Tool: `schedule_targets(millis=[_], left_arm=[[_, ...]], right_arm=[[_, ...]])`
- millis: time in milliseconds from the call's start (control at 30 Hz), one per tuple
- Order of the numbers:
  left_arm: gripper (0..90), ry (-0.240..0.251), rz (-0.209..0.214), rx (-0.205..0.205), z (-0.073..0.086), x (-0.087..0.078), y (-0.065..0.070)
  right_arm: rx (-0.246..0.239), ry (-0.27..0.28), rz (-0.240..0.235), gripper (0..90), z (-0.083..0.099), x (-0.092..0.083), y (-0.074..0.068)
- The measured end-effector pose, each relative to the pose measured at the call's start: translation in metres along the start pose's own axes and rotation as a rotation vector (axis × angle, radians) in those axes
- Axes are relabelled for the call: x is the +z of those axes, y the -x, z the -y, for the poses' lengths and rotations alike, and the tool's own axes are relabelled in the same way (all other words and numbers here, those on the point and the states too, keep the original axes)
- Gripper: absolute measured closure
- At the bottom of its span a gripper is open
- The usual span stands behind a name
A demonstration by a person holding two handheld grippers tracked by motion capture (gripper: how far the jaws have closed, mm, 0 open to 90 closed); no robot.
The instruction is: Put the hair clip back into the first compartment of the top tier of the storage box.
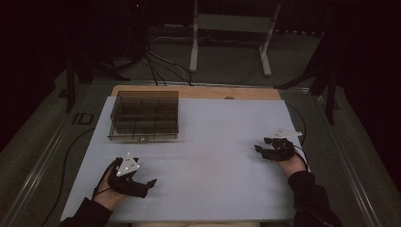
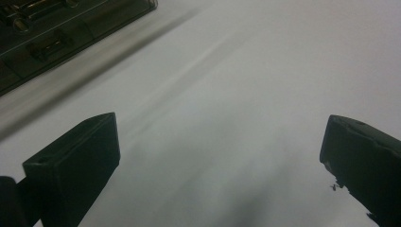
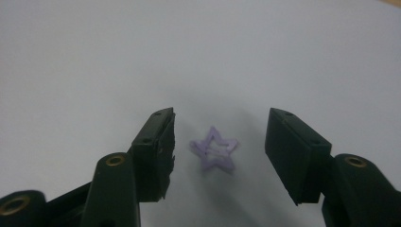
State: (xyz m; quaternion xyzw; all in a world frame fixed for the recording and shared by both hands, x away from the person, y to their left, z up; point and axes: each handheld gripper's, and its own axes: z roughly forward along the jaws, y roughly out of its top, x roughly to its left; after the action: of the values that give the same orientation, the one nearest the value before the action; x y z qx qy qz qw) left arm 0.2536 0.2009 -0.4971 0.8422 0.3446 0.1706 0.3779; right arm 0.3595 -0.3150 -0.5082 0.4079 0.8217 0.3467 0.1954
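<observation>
So the right gripper [image 3: 220, 142] straddles the purple star [image 3: 214, 150], jaws apart, not yet pinching; the left gripper [image 2: 220, 156] waits spread, and the box [image 1: 144, 115] awaits.

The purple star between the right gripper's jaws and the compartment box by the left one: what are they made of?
Purple star: likely matte plastic, thin open outline, no shine. Compartment box: seemingly smoky translucent plastic; dividers show through its walls, and an edge glints.

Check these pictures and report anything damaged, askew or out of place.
The inner pad of one jaw on the right gripper looks frayed along its edge. The purple star lies alone on the white table, between the open jaws, far from the compartment box.
</observation>
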Motion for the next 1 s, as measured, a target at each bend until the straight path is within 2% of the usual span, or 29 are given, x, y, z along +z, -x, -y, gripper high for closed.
schedule_targets(millis=[67,267,367,567,667,833,1000], left_arm=[[0.0,0.001,0.003,-0.001,0.000,0.000,0.000],[0.0,0.000,0.005,0.000,0.000,0.000,0.000],[0.0,-0.001,0.005,0.000,0.000,0.000,0.000],[0.0,-0.002,0.005,0.002,0.000,0.001,0.000],[0.0,-0.001,0.007,0.002,0.000,0.000,0.000],[0.0,-0.001,0.007,0.002,0.000,0.001,0.000],[0.0,-0.001,0.006,0.003,0.000,0.000,0.000]], right_arm=[[-0.015,-0.022,0.006,44.0,0.002,0.004,0.001],[-0.033,-0.049,-0.016,43.4,0.006,0.014,0.003],[-0.035,-0.044,-0.019,43.7,0.005,0.016,0.002],[-0.026,-0.037,-0.060,55.3,0.006,0.017,0.002],[-0.014,-0.039,-0.075,57.9,0.006,0.017,0.003],[-0.015,-0.051,-0.081,63.6,0.004,0.017,0.003],[-0.017,-0.064,-0.077,64.9,0.002,0.017,0.002]])
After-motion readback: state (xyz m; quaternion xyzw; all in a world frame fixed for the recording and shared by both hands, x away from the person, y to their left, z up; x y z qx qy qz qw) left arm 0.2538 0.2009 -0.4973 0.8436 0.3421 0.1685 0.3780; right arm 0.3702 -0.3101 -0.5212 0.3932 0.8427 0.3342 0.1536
